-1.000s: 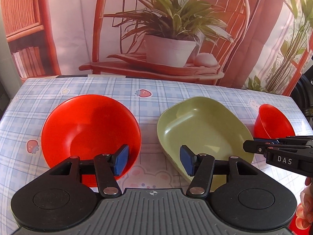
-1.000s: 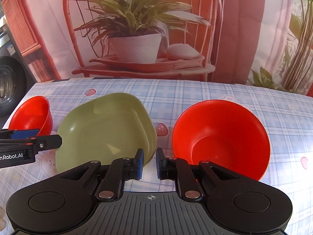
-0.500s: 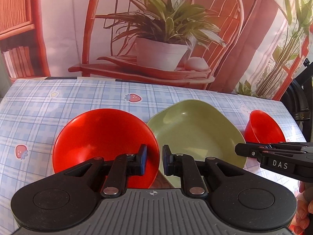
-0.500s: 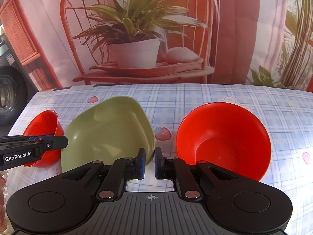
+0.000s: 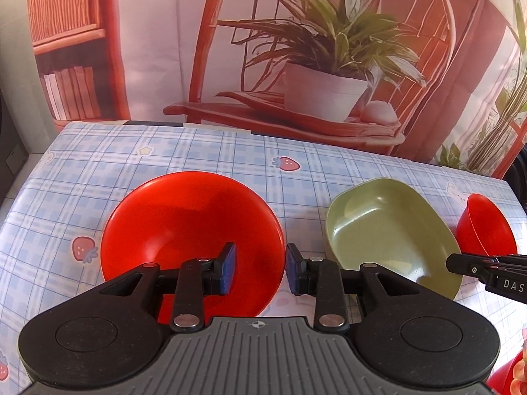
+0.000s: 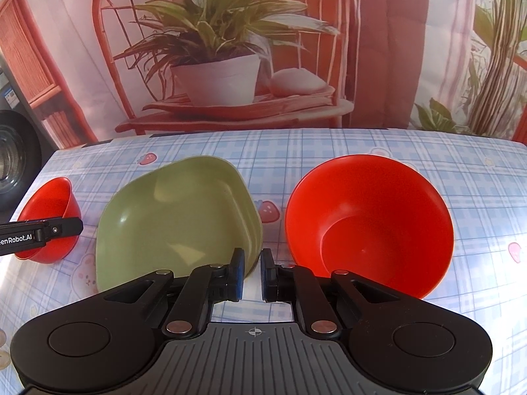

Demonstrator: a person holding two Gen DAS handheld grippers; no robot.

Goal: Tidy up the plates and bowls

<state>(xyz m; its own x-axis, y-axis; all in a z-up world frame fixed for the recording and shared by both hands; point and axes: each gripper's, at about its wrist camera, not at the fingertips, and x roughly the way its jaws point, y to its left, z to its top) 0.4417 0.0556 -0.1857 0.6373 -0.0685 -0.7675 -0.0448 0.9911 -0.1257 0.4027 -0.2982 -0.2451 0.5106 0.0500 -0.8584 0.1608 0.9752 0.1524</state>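
**Two tongs hovering low over bowls and a green plate on the checked cloth**

Left wrist view, left to right: large red bowl (image 5: 192, 237) at centre-left, round, glossy, upright on the blue plaid tablecloth (image 5: 204, 154) with strawberry prints. Left gripper (image 5: 260, 268) is at its near right rim, jaws spread; left blue pad (image 5: 228, 268) sits over the bowl's inside, right pad just outside the rim, the rim in the gap. Can't tell if either pad touches. Right of centre: green plate (image 5: 392, 230), deep, rounded-square, shiny, clear gap from the red bowl. Far right edge: small red bowl (image 5: 484, 227), deep, near the plate; the other tong's black arm crosses in front of it at lower right.

Right wrist view, left to right: small red bowl (image 6: 49, 220) at left edge, partly covered by a black arm lettered "enRobot.AI". Green plate (image 6: 174, 220) centre-left, near edge hidden behind the tong's fingers. Right gripper (image 6: 252, 275) bottom centre, jaws nearly pressed together, narrow gap, pinching nothing; tips over the cloth between the plate and another large red bowl (image 6: 369, 220) at centre-right, the left pad beside the plate's corner.

Behind the table: printed backdrop (image 6: 217, 75) with potted plant and red rattan chair. Dark round object at far left edge, unclear.
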